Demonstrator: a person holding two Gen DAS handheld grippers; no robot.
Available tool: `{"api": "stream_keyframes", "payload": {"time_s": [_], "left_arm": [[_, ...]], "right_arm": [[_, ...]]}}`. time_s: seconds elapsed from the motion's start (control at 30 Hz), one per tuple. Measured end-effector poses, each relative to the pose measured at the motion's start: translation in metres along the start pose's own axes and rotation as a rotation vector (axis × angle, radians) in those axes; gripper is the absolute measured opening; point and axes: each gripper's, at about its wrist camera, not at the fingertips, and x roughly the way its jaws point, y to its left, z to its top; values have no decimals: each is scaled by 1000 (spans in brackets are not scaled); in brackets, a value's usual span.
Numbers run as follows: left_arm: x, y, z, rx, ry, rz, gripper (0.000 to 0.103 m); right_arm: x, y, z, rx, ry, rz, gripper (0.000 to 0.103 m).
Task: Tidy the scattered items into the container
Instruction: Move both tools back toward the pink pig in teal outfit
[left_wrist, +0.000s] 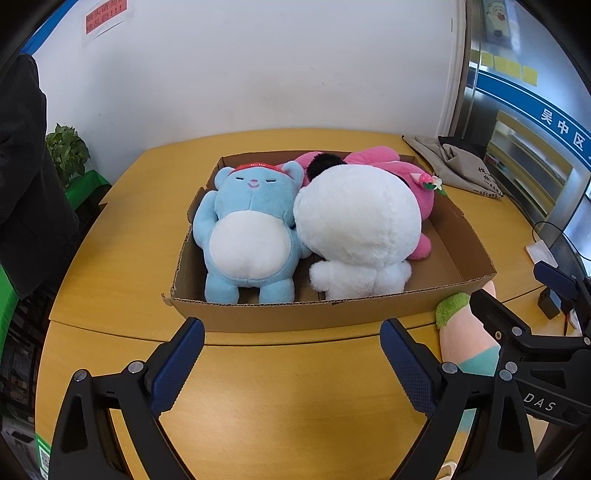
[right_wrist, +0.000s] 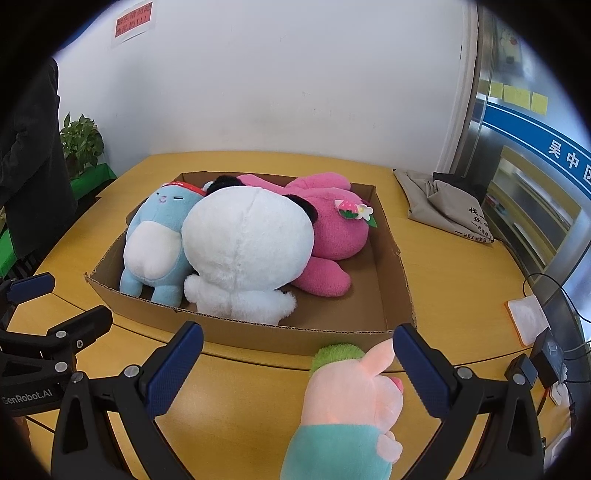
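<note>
Three plush toys lie in the one cardboard box (left_wrist: 424, 301) on the bench (left_wrist: 258, 387) — a blue bear (left_wrist: 245, 236), a white panda (left_wrist: 360, 230) and a pink rabbit (right_wrist: 332, 225). A fourth, a peach toy with a green tuft (right_wrist: 351, 398), lies outside, just before the box's near wall. Two grippers show, left gripper (left_wrist: 291, 363) and right gripper (right_wrist: 299, 369) — each with jaws spread wide, gripping nothing; the peach toy sits between the right jaws.
</note>
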Motion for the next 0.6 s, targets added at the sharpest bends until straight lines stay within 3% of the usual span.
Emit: {"api": "stream_keyframes", "payload": {"time_s": [0.37,0.6], "left_arm": [[1,-1,2,-19,5,-17,98],[8,-16,0,-9,31,-69,98]], "right_arm": [[0,-6,-4,6,13,11,103],[-5,-21,-19,30,21,28,103]]}}
